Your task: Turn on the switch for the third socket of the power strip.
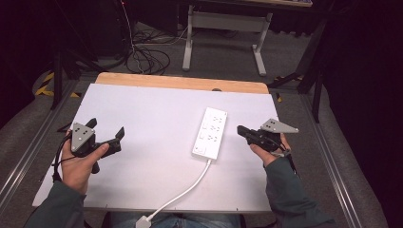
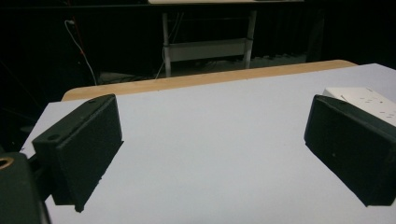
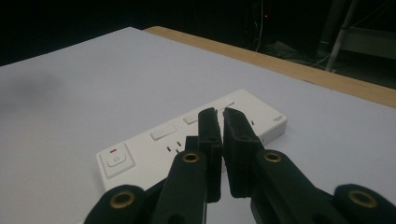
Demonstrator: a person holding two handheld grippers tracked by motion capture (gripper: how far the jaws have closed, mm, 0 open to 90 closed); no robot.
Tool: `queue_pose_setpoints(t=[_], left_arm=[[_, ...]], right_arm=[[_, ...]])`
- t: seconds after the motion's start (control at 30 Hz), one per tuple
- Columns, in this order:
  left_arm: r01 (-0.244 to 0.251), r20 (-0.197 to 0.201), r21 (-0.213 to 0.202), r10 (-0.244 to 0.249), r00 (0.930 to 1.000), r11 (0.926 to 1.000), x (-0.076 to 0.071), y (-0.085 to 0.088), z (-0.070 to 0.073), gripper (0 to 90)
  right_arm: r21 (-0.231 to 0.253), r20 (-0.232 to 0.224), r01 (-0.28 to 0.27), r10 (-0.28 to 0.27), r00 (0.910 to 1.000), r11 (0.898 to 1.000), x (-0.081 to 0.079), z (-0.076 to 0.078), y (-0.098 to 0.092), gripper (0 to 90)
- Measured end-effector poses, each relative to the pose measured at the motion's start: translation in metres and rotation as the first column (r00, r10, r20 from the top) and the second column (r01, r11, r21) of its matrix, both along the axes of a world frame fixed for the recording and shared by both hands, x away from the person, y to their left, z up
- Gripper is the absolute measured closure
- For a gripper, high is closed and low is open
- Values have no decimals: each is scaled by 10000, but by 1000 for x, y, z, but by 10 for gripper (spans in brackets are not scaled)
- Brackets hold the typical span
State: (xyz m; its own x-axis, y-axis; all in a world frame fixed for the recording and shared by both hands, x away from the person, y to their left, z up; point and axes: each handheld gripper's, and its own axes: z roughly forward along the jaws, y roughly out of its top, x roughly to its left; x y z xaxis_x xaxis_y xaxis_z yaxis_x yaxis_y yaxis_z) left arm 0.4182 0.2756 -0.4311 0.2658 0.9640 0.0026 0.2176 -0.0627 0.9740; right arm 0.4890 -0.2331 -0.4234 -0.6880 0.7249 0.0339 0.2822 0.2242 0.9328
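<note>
While right claw [image 1: 241, 129] nearly closed, empty; power strip [image 1: 209, 132] just beside; left claw [image 1: 105, 130] wide open.

Power strip [image 1: 210, 132]: smooth white plastic with a faint sheen; its cable [image 1: 183, 194] looks like smooth white rubbery sheathing. Table [image 1: 142, 118]: matt white sheet, paper-like and unmarked, over a pale wood board with a smooth, lightly varnished far edge. Left gripper [image 1: 105, 136] and right gripper [image 1: 241, 130]: matt black plastic jaws with finely ribbed pads [image 3: 240, 140], brass-coloured inserts, and 1 dull grey metal-looking plate each. Sleeves [image 1: 290, 190]: soft, matt grey-green cloth.
</note>
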Motion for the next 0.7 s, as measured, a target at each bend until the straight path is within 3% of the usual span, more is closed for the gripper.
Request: queue_pose_setpoints(t=[0.13,0.7], left_arm=[[-10,-3,-1,10,10000,10000,0,0,0,47],[-37,2,-25,37,10000,10000,0,0,0,47]], right_arm=[[19,23,-58,57,10000,10000,-1,0,-2,854],[162,309,-240,235,9992,9996,-7,0,-6,656]])
